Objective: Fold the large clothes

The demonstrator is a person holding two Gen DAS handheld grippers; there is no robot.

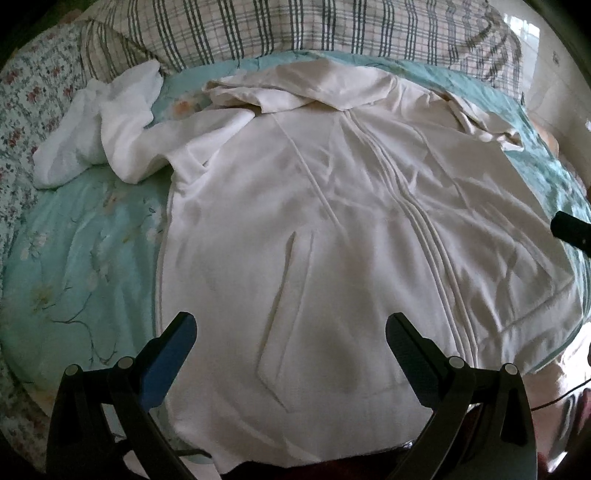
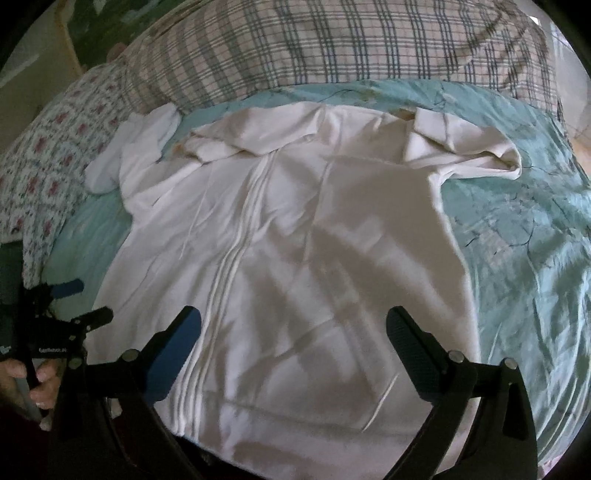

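A large cream-white zip-front hooded jacket (image 1: 332,229) lay spread flat, front side up, on a bed covered with a pale turquoise floral quilt (image 1: 81,258). All positions are given relative to the jacket. Its closed zip ran down the middle from the flattened hood (image 1: 314,86) at the far end to the hem at the near edge of the bed. One sleeve (image 1: 125,144) trailed off to the left of the shoulder in a rumpled bundle on the quilt; the opposite sleeve (image 2: 461,147) lay bunched beside the right shoulder. Beyond the hood stood a beige pillow with grey-blue plaid stripes (image 1: 295,26). Left of the rumpled sleeve lay a white cloth printed with small red flowers (image 1: 26,92).

The left gripper (image 1: 291,328) hovered above the near left panel of the jacket, over the slanted pocket seam; its jaws stood wide apart and held nothing. The right gripper (image 2: 293,325) hovered above the near right panel, just right of the zip, jaws likewise spread wide and empty, their shadow cast on the fabric. In the right wrist view, a hand (image 2: 33,376) grasped the left gripper's handle beside the jacket's left hem.
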